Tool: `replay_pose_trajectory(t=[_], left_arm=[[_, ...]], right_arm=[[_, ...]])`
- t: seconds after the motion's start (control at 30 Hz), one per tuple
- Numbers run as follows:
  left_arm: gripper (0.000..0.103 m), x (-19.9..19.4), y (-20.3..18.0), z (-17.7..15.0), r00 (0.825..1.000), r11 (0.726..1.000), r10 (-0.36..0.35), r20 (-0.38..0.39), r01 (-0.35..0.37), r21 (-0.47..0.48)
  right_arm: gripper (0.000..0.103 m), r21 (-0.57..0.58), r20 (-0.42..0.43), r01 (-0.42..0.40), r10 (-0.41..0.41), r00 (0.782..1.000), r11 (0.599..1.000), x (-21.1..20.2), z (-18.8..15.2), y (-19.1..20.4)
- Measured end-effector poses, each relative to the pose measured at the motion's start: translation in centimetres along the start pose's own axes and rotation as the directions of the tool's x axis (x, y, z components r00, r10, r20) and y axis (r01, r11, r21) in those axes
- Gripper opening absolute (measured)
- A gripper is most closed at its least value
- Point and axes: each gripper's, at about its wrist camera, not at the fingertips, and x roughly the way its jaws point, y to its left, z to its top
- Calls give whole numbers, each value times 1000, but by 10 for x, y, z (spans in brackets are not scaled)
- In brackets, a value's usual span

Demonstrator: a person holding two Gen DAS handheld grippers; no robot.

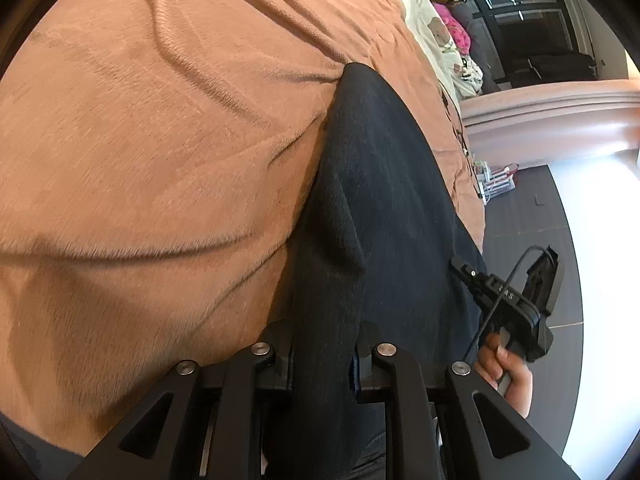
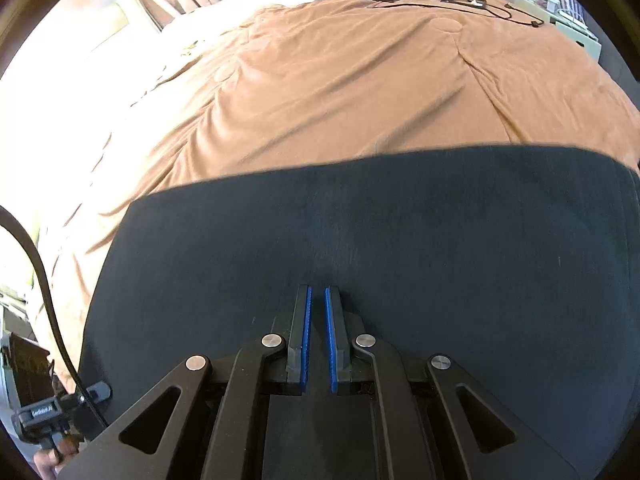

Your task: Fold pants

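In the left wrist view, the dark navy fabric pants (image 1: 372, 208) lie along the near edge of the rust-brown plush blanket (image 1: 160, 140) covering the bed. Their long axis runs away from the camera toward the far rounded end. The left gripper (image 1: 324, 356) is clamped on a raised fold of the pants, with cloth filling the gap between its black fingers. At the right, a hand (image 1: 506, 368) holds the right gripper's handle.

In the right wrist view, the pants stretch flat across the blanket's near edge, their long axis running left to right. The right gripper (image 2: 318, 294) hovers over them, its blue pads (image 2: 307, 332) drawn nearly together with nothing between them. Black cables (image 2: 432, 0) lie at the blanket's far edge.
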Motion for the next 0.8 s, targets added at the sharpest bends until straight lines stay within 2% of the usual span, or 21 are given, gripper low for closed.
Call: replay_pose_trajectory(t=[0.3,0.37,0.47,0.63,0.8], left_arm=[[19,8,-1,8,1000,1000,-7,-11,7,2],[16,6,-4,7,1000,1000,2,-6,-1,22],[11,-1,-14,5,1000,999,2,6,-2,52],[9,-17,-36,4,999,995,-28,37,24,94],[9,-28,-64,0,999,989,-26,47,19,145]], right_arm=[[4,-5,-19,22,-22,1000,1000,34,35,-2],[4,-7,-21,25,-25,999,1000,39,36,-3],[4,-17,-22,19,-19,1000,1000,31,25,0],[4,-21,-23,-7,7,1000,1000,11,-1,0],[4,-28,-18,-48,48,999,998,-9,-34,-2]])
